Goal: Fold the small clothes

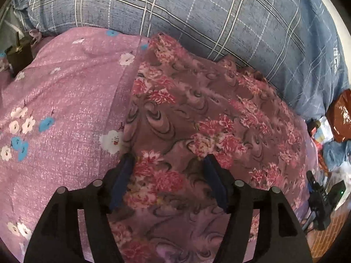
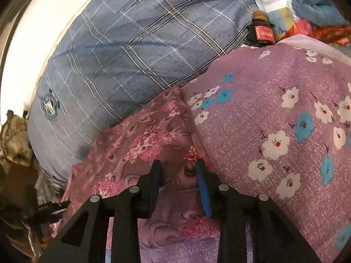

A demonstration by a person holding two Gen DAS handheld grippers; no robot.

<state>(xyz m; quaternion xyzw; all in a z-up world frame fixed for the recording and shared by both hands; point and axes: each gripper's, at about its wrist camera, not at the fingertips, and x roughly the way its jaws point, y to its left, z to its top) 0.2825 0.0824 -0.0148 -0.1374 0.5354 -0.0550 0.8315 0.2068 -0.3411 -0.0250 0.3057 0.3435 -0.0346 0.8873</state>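
Between the spread jaws of the left gripper (image 1: 167, 164) a floral garment (image 1: 197, 118) is lying, its pink blooms on dusky mauve cloth running from under the jaws forward and off to their right. Both jaws are standing well apart with the cloth passing loosely between them, so they are released and pinching nothing. Left of the jaws the garment's long edge is resting on a lilac bedsheet (image 1: 61, 100) printed with white and blue flowers. Ahead of the jaws a blue checked pillow (image 1: 197, 17) is lying across the far side, touching the garment's far edge. Far left of the jaws a dark bottle (image 1: 18, 54) is standing on the sheet.

Seen from the right gripper (image 2: 178, 166), the same garment (image 2: 140, 142) is lying beneath and to the left of its jaws, bunched in soft folds close in. These jaws are also parted, a narrower gap, with cloth showing between them and nothing clamped. Right of the jaws the bedsheet (image 2: 274, 114) is spreading away; ahead and to the left the pillow (image 2: 131, 50) is lying against the garment. Ahead and to the right a small bottle with a red label (image 2: 262, 32) is lying beyond the sheet's edge.
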